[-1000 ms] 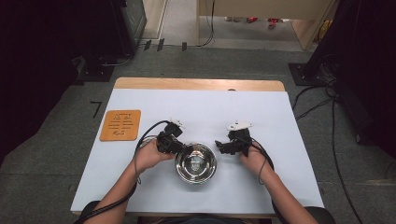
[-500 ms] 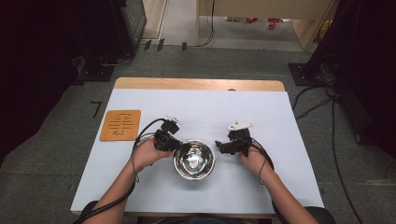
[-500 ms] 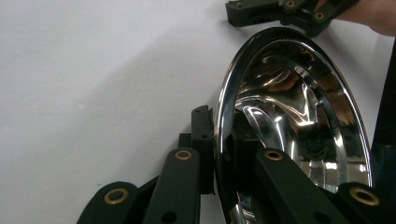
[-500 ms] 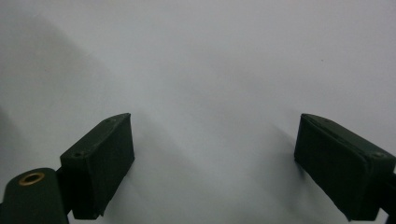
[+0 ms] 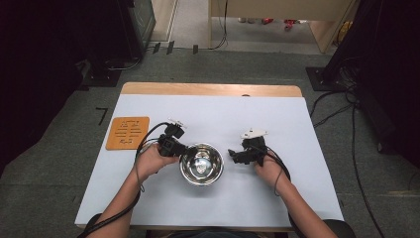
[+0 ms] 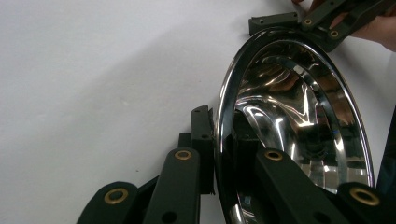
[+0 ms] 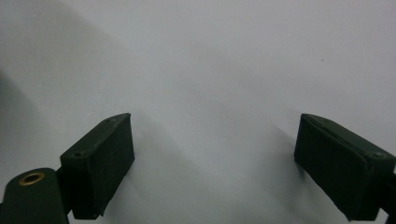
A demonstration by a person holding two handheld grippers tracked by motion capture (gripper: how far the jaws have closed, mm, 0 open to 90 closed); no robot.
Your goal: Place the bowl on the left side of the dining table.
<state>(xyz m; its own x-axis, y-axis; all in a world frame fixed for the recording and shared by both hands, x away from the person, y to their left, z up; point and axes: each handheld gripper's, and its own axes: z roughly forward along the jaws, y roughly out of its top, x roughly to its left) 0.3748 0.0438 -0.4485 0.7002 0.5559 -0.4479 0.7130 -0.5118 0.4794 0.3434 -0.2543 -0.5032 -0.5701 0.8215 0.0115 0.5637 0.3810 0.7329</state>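
Left tool (image 6: 215, 154) was clamped on the steel bowl's (image 5: 201, 163) rim. Right tool (image 5: 236, 154) stood open, empty, beside it. Grasp made; bowl still sat on worktop (image 5: 277, 119), unmoved.

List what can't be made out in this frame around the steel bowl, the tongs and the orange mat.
- Steel bowl: near rim and underside cut off by the bottom edge of the left gripper view, behind the left tongs clamped on its rim.
- Orange mat: its pale markings are too small to read in the high view.
- Right tongs: open over bare table; their gap to the bowl can't be judged in the right gripper view.
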